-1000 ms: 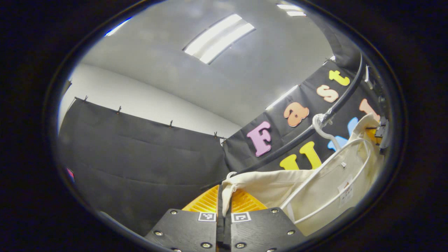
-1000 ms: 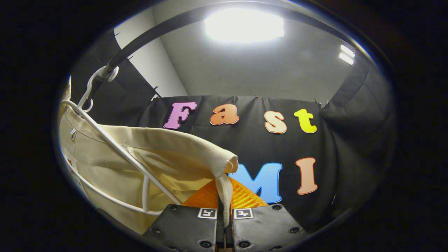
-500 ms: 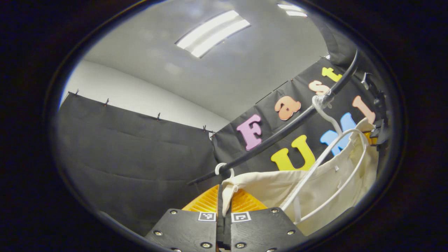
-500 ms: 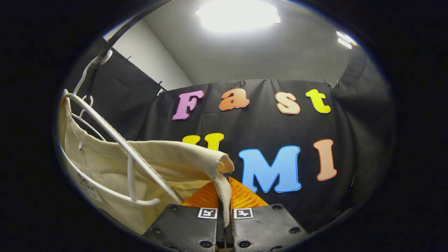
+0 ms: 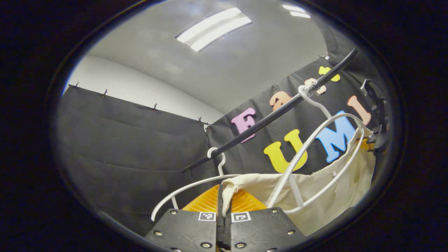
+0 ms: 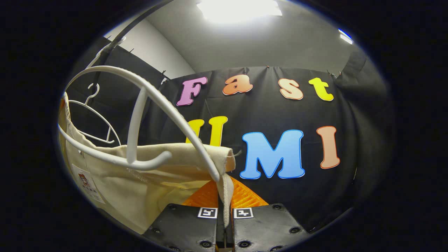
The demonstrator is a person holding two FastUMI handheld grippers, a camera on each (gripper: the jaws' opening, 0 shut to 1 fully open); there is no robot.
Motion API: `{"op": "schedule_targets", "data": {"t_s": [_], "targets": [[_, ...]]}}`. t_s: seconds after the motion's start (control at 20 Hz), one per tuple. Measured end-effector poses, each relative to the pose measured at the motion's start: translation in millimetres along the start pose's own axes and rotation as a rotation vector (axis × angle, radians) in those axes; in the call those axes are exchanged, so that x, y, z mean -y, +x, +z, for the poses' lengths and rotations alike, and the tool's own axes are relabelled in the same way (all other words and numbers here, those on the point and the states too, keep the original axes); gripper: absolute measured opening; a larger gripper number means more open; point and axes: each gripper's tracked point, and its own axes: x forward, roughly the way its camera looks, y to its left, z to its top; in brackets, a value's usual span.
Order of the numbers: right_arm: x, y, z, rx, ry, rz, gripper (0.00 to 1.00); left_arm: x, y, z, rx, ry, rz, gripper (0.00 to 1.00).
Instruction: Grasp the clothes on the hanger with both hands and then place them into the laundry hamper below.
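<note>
Cream woven cotton garment (image 5: 325, 196) sags off the curved white plastic hanger (image 5: 315, 140); left gripper (image 5: 224, 206) and right gripper (image 6: 224, 201) each pinch a hemmed corner, jaws closed.

2 white hangers (image 5: 315, 140) (image 5: 196, 185), 1 cream garment (image 5: 329, 196), 1 black rail (image 5: 269, 115), 2 ceiling lights (image 5: 213, 29) (image 5: 295, 10).

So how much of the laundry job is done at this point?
Grasping looks done: the left gripper and right gripper each pinch an edge of the cream garment. In hand: pulling it off the white hanger. Left: lowering it into the hamper.
</note>
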Motion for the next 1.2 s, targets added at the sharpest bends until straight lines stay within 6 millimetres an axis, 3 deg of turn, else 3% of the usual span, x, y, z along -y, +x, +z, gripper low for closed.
{"op": "schedule_targets", "data": {"t_s": [0.15,0.65,0.9,1.2], "targets": [[-2.7,-12.9,-7.3,-0.018,0.004,0.006,0.03,-3.2,-9.2,-5.5,-0.017,-0.008,0.004,0.00],[-24.8,-67.1,-27.7,-0.055,-0.024,0.039,0.03,-23.5,-77.6,-47.0,-0.139,-0.026,-0.015,0.00],[-40.4,-94.4,-38.5,-0.092,-0.007,0.066,0.03,-6.7,-96.9,-63.9,-0.186,-0.031,-0.050,0.00],[-79.4,-137.6,-29.2,-0.085,-0.013,0.153,0.03,12.7,-132.7,-53.9,-0.195,-0.072,-0.128,0.00]]}}
